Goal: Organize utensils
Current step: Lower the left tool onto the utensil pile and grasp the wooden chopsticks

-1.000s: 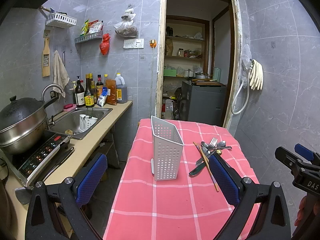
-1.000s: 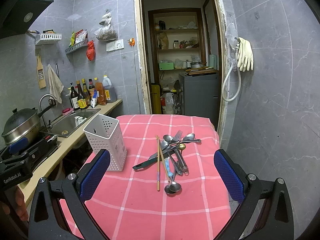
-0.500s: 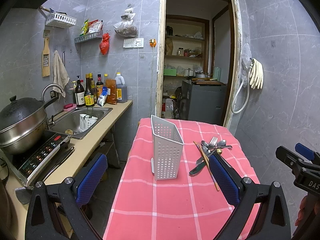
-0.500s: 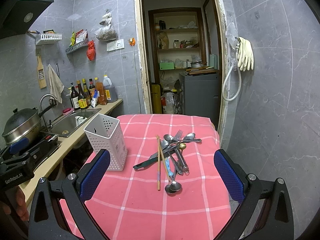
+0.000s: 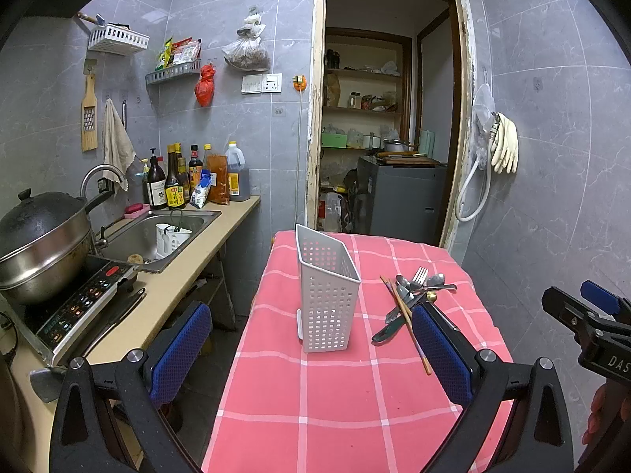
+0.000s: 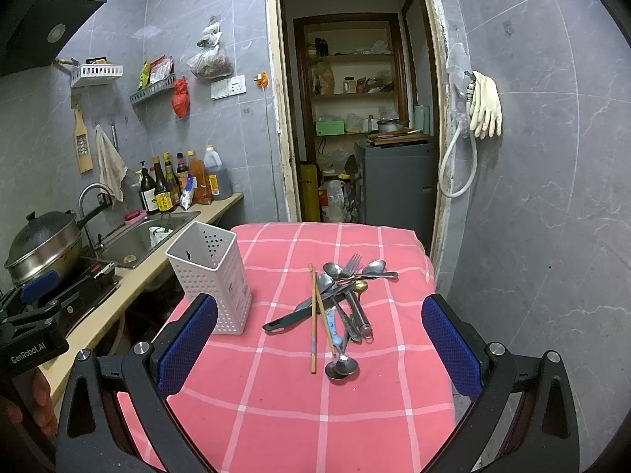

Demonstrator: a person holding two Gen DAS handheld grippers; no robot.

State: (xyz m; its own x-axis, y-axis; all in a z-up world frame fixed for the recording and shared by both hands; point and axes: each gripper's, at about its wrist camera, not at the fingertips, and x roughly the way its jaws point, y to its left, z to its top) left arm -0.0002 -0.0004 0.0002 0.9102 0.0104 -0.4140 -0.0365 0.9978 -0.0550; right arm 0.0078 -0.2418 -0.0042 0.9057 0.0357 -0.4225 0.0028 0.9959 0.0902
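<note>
A white perforated utensil holder [image 5: 328, 299] [image 6: 211, 276] stands upright and empty on the red checked tablecloth [image 5: 339, 394] [image 6: 315, 402]. A pile of utensils [image 6: 339, 299] [image 5: 414, 295] lies to its right: spoons, a fork, a dark knife and wooden chopsticks [image 6: 313, 315]. My left gripper [image 5: 311, 351] is open and empty, above the table's near edge in front of the holder. My right gripper [image 6: 319, 343] is open and empty, hovering just short of the pile.
A counter [image 5: 185, 276] runs along the left with a sink [image 5: 157, 232], bottles [image 5: 177, 181], an induction cooker [image 5: 75, 307] and a pot [image 5: 35, 248]. A doorway [image 5: 390, 138] opens behind the table. A tiled wall [image 6: 552, 197] stands close on the right.
Almost nothing has moved. Both grippers stay open and hold nearly the same position over the table.
</note>
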